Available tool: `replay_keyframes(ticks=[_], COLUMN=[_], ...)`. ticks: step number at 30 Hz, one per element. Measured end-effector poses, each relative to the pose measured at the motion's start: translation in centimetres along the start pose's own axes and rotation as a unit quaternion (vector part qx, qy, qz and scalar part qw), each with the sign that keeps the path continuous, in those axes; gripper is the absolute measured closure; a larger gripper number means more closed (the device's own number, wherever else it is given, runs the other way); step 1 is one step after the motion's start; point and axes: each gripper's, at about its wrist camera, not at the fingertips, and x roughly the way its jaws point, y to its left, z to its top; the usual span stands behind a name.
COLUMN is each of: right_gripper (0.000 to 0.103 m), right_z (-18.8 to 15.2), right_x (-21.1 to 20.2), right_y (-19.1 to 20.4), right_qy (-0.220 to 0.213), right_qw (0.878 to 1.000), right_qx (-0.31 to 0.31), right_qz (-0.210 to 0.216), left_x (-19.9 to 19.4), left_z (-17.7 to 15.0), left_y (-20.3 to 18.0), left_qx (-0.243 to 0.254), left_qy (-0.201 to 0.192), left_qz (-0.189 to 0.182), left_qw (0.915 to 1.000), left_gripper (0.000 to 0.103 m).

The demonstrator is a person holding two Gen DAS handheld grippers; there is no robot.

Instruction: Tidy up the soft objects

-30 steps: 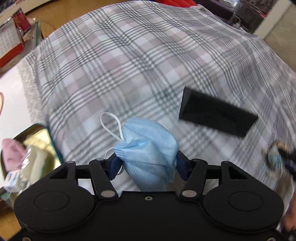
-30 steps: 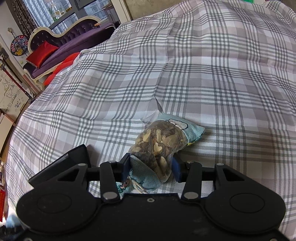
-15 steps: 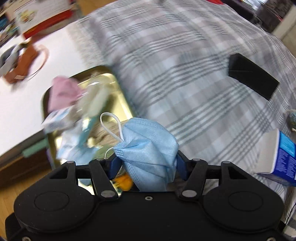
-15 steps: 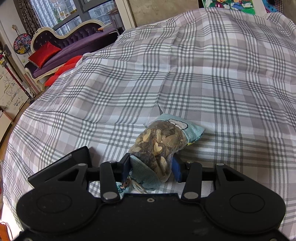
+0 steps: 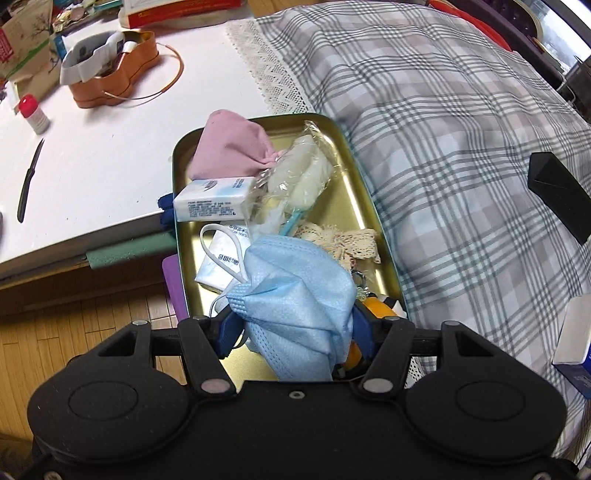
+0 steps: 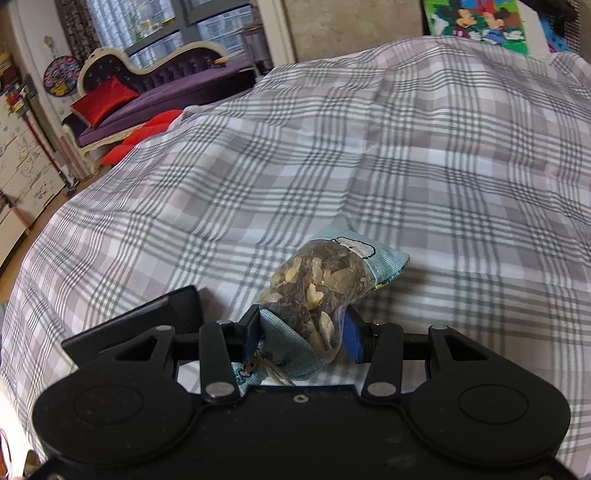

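Over a gold tray (image 5: 373, 206) crowded with pink cloth (image 5: 231, 149), tissue packs (image 5: 214, 199) and lace: left gripper (image 5: 295, 325) clamping a crumpled blue mask (image 5: 299, 295), long axis running away from the camera, ear loop leftward. Above the plaid bedspread (image 6: 369, 166), beside a black box (image 6: 147, 314): right gripper (image 6: 301, 332) squeezing a herb sachet (image 6: 317, 284), pointing forward-right.

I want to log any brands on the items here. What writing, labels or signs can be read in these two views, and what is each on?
No text reads clearly enough to quote.
Tissue pack in the gold tin tray: small printed lines, too small to read.
White packet behind the blue face mask: dark characters, blurred.
Red and white box on the white table: print unreadable.
Sachet in the right gripper: a cartoon figure only, no words.
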Motion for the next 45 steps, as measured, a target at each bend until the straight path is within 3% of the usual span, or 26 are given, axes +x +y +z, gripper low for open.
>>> replay_keyframes(ticks=[12,21,28,35,40,45], right_gripper=[0.058,0.058,0.058,0.058,0.058,0.058], right_z=[0.0,-1.8,-5.3,-9.4,-12.2,-14.7], right_x=[-2.6,-6.8,-10.6,-13.2,-14.8,-16.3], right_y=[1.3,6.1,11.2,15.6,18.3,20.9], right_qy=[-0.029,-0.034,-0.014,0.054,0.086,0.100], right_qw=[0.999,0.989,0.966,0.930,0.908,0.894], right_qx=[-0.016,-0.089,-0.175,-0.236,-0.271,-0.304], right_qz=[0.028,0.111,0.190,0.276,0.307,0.313], left_x=[0.0,0.2,0.3,-0.1,-0.5,-0.4], left_z=[0.2,0.0,-0.2,-0.1,0.1,0.4], left_y=[-1.5,-1.1,-0.2,0.9,1.8,2.9], left_qx=[0.021,0.018,0.011,0.003,-0.003,-0.010], left_qy=[-0.010,-0.006,-0.004,-0.008,-0.012,-0.012], left_qz=[0.009,0.014,0.020,0.025,0.028,0.037], left_qw=[0.9997,0.9997,0.9997,0.9997,0.9995,0.9992], left_gripper=[0.046,0.046,0.046,0.046,0.046,0.046])
